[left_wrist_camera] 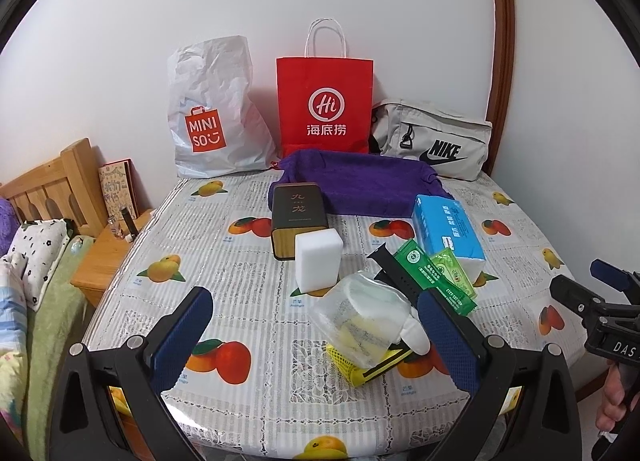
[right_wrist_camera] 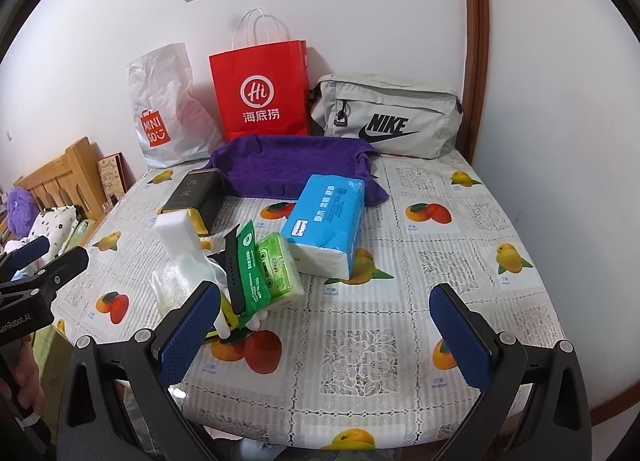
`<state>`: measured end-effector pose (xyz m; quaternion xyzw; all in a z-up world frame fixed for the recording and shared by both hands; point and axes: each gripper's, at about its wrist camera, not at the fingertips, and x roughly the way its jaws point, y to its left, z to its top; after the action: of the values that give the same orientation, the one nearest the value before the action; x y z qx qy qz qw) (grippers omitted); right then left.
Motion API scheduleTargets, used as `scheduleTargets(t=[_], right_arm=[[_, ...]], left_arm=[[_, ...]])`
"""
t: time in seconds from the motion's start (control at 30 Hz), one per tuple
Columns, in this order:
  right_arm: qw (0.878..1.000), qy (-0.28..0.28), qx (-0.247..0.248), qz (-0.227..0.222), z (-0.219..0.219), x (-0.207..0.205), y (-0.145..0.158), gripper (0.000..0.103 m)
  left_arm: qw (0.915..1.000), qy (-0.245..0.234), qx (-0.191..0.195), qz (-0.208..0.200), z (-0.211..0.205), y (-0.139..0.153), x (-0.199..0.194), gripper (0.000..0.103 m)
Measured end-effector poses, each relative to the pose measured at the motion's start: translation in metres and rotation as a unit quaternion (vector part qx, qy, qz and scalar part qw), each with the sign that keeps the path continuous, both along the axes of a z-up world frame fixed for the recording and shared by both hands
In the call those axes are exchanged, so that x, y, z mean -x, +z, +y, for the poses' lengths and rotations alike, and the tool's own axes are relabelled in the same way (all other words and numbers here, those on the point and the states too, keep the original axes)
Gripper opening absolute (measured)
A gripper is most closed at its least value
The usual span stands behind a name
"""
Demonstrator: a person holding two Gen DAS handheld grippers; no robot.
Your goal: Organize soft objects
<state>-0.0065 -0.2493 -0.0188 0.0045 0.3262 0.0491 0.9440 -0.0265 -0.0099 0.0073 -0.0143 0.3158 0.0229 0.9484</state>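
Observation:
A purple towel [left_wrist_camera: 360, 185] lies at the back of the table, also in the right wrist view [right_wrist_camera: 288, 169]. A blue tissue pack [left_wrist_camera: 448, 233] [right_wrist_camera: 324, 221], a white sponge block [left_wrist_camera: 318, 265] [right_wrist_camera: 178, 233], a green tissue packet [left_wrist_camera: 436, 277] [right_wrist_camera: 276, 269] and a clear plastic packet [left_wrist_camera: 360, 321] lie in a pile with a black strap [right_wrist_camera: 234, 273]. My left gripper [left_wrist_camera: 316, 341] is open, low over the table in front of the pile. My right gripper [right_wrist_camera: 332, 337] is open, right of the pile, empty.
A black tin box [left_wrist_camera: 298, 221] lies by the sponge. A white MINISO bag [left_wrist_camera: 212, 113], a red paper bag [left_wrist_camera: 324, 101] and a grey Nike bag [left_wrist_camera: 436, 141] stand against the wall. A wooden bed headboard [left_wrist_camera: 48, 189] and nightstand are left of the table.

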Motion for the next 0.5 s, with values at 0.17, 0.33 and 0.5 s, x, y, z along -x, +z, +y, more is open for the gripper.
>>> scheduleTargets(t=[0.17,0.33,0.5], right_arm=[[1.0,0.002,-0.002,0.003,0.0017,-0.0018,-0.0003,0.103],[1.0,0.002,-0.002,0.002,0.0025,-0.0013,-0.0013,0.103],[1.0,0.002,-0.004,0.001,0.0021,-0.0006,-0.0015,0.103]], left_arm=[[1.0,-0.001,-0.001,-0.001,-0.0014,-0.0004,0.0019,0.103],[1.0,0.001,-0.002,0.0,-0.002,-0.0007,0.0035,0.103],[1.0,0.0,-0.003,-0.001,-0.0022,-0.0004,0.0028,0.103]])
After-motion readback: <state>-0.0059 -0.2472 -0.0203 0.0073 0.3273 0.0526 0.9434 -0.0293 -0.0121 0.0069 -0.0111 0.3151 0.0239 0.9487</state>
